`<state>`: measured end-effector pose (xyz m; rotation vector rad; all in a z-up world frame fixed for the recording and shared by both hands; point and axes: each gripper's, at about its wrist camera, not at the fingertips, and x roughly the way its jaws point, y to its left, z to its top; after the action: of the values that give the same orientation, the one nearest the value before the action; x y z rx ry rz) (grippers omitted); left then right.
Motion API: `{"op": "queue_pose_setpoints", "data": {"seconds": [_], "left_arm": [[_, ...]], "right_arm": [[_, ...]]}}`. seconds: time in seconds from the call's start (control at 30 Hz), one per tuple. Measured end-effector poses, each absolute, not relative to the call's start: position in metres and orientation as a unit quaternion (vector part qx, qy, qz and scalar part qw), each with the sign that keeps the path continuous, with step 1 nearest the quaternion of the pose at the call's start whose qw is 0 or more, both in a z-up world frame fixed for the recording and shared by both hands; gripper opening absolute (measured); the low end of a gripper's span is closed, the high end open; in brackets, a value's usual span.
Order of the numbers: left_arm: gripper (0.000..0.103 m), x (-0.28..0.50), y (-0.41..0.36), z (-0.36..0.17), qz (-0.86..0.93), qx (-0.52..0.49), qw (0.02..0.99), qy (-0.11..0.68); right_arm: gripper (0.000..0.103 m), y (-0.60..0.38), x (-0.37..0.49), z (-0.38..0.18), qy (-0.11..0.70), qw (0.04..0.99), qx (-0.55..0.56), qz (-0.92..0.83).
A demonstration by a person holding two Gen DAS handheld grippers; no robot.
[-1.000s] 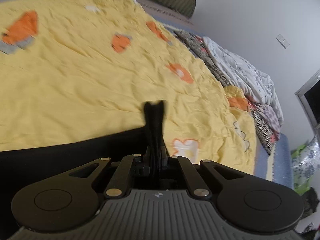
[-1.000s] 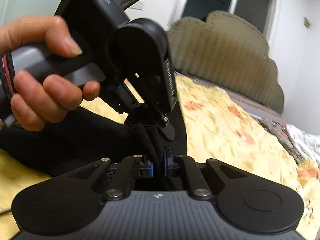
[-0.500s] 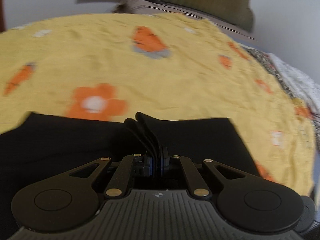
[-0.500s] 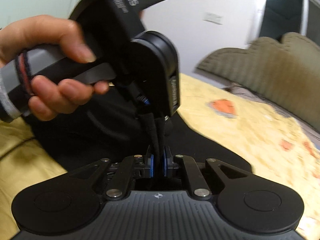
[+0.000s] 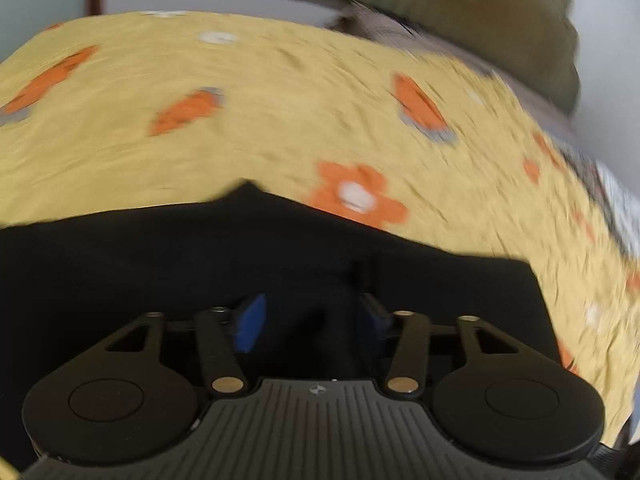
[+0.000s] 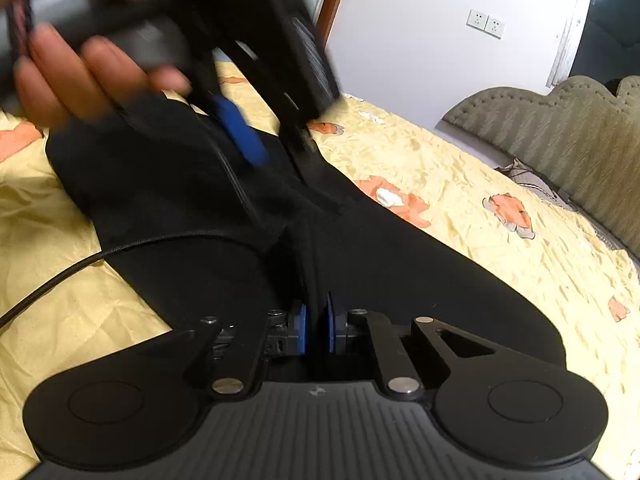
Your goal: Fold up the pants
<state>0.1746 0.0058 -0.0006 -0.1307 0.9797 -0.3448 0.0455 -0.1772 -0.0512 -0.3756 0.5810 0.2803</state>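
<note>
The black pants (image 6: 400, 264) are lying across the yellow flowered bedspread (image 6: 500, 248), doubled over on themselves, with the folded end under both tools. The right gripper (image 6: 315, 330) is pinching a ridge of the dark cloth between its blue pads (image 6: 300, 330), which are sitting pressed close with only the fabric between them. The left gripper (image 5: 308, 316) is hanging just above the pants with its pads spread wide and nothing between them; in the right wrist view it is showing up blurred, with the person's left hand (image 6: 80, 72) wrapped round its handle. The main risk from here, as I judge it, is lopsided tension: with only one side gripping, any pull is likely to be dragging the top layer askew and spoiling the edge alignment. The pinched ridge may also be staying bunched once it is let go, leaving a hump in the fold. A black cable (image 6: 60, 276) is trailing across the bedspread and touching the pants' edge, so it could be snagging the cloth or getting trapped beneath the next fold. The loose bedspread could be wrinkling up under the pants too.
</note>
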Motion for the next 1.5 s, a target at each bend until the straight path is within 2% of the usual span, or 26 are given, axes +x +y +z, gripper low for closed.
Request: {"op": "queue_pose_setpoints", "data": {"seconds": [0.1, 0.23, 0.33, 0.4, 0.53, 0.67, 0.77, 0.9, 0.97, 1.13, 1.3, 1.5], "left_arm": [[0.070, 0.159, 0.058, 0.016, -0.122, -0.093, 0.879, 0.451], [0.073, 0.138, 0.130, 0.039, -0.026, -0.081, 0.904, 0.419], [0.077, 0.120, 0.179, 0.061, 0.073, -0.033, 0.923, 0.377], [0.086, 0.108, 0.206, 0.076, 0.156, 0.013, 0.929, 0.336], [0.100, 0.086, 0.241, 0.100, 0.304, 0.110, 0.909, 0.262], [0.102, 0.076, 0.250, 0.105, 0.309, 0.170, 0.902, 0.248], [0.102, 0.079, 0.240, 0.090, 0.208, 0.128, 0.923, 0.297], [0.100, 0.088, 0.224, 0.058, 0.109, 0.059, 0.921, 0.369], [0.099, 0.091, 0.223, 0.046, 0.105, 0.035, 0.914, 0.391], [0.100, 0.092, 0.252, 0.030, 0.102, -0.073, 0.896, 0.425], [0.100, 0.093, 0.278, 0.013, 0.085, -0.186, 0.871, 0.446], [0.101, 0.096, 0.291, 0.000, 0.057, -0.258, 0.847, 0.462]], "right_arm": [[0.011, -0.168, 0.039, -0.048, 0.290, 0.924, -0.205, 0.141], [0.016, -0.166, 0.017, -0.032, 0.297, 0.913, -0.185, 0.209], [0.016, -0.178, 0.012, -0.010, 0.277, 0.925, -0.109, 0.236], [0.016, -0.182, 0.023, -0.008, 0.279, 0.936, -0.080, 0.199], [0.017, -0.178, 0.053, -0.045, 0.371, 0.910, -0.093, 0.162], [0.017, -0.154, 0.037, -0.020, 0.309, 0.928, -0.093, 0.188], [0.017, -0.108, 0.038, -0.002, 0.259, 0.927, -0.143, 0.230], [0.017, -0.018, 0.036, -0.016, 0.223, 0.894, -0.264, 0.286], [0.022, 0.016, 0.030, -0.027, 0.200, 0.877, -0.310, 0.310], [0.049, 0.075, 0.019, -0.045, 0.139, 0.856, -0.382, 0.321], [0.049, 0.104, 0.025, -0.060, 0.115, 0.839, -0.425, 0.319], [0.049, 0.126, 0.031, -0.079, 0.082, 0.824, -0.474, 0.299]]}}
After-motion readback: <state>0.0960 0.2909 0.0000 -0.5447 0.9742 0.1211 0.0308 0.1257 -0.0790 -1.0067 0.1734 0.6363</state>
